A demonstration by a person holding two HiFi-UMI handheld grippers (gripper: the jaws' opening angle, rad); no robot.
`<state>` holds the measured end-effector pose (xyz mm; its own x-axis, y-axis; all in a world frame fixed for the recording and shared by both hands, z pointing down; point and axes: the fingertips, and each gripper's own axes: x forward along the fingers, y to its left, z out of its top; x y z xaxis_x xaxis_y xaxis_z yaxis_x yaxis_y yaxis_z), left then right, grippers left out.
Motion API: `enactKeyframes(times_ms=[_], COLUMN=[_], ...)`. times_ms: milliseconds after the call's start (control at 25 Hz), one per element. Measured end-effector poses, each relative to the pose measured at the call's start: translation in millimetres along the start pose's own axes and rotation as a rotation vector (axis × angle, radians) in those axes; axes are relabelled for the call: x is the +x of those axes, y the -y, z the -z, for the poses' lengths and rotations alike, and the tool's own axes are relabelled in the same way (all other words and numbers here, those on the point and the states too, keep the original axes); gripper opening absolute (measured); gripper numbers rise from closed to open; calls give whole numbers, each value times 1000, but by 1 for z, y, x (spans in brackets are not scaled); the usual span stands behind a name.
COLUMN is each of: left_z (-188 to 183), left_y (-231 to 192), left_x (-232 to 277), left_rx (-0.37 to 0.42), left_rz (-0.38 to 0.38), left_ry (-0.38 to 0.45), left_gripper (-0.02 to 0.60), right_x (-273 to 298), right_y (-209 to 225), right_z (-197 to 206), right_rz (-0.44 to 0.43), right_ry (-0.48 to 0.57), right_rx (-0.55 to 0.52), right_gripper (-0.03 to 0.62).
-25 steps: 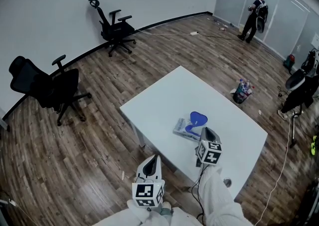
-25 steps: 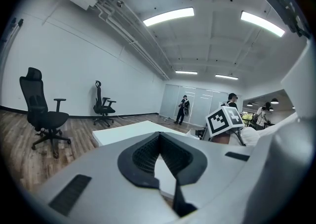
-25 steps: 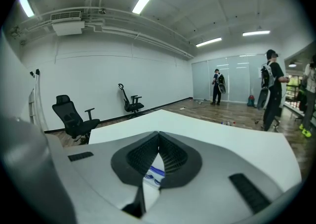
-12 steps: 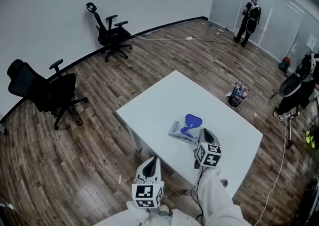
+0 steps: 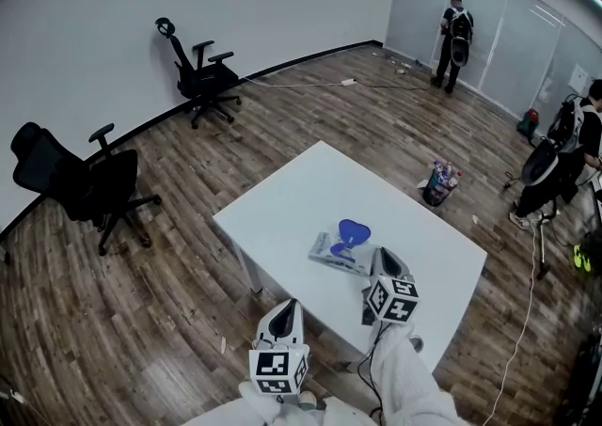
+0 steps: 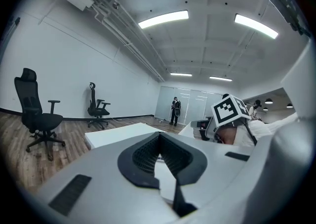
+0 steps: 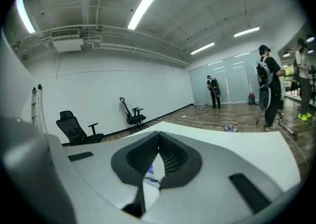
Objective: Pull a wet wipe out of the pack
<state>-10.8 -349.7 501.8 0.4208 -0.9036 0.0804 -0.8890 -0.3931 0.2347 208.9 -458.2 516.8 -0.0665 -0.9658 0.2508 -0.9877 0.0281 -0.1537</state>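
Note:
The wet wipe pack [image 5: 331, 250] lies flat near the middle of the white table [image 5: 301, 194]. Its blue lid [image 5: 353, 229] is flipped open. My right gripper [image 5: 386, 254] hovers just right of the pack, over the table, with its jaws shut and nothing in them. In the right gripper view a bit of the pack [image 7: 152, 173] shows through the gap under the closed tips of my right gripper [image 7: 159, 135]. My left gripper [image 5: 289, 306] hangs off the table's near edge, well short of the pack. It is also shut and empty; the left gripper view shows my left gripper [image 6: 159, 136] aimed over the table.
Two black office chairs [image 5: 85, 180] [image 5: 199, 76] stand on the wood floor to the left. A container of bottles [image 5: 437, 183] sits on the floor right of the table. A person [image 5: 454, 29] stands by the far glass wall, another [image 5: 564, 151] at the right edge. A cable [image 5: 527, 302] runs along the floor.
The head view has drifted, so the table and pack sit slightly further left. Both grippers keep about the same places relative to the pack and stay shut.

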Motion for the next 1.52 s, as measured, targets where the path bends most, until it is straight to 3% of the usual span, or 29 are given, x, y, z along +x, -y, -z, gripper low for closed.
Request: enactKeyframes(times_ms=[720, 1520], left_z=[-2, 18], left_y=[34, 89], left_x=[-8, 22], left_rx=[38, 89], left_rz=[75, 196], left_ry=[3, -31], left_gripper=[0, 0], right_x=[-75, -149], right_y=[-6, -5], right_z=[0, 63], right_rz=[-37, 2], right_ry=[51, 28], right_rx=[74, 103], right_gripper=[9, 9])
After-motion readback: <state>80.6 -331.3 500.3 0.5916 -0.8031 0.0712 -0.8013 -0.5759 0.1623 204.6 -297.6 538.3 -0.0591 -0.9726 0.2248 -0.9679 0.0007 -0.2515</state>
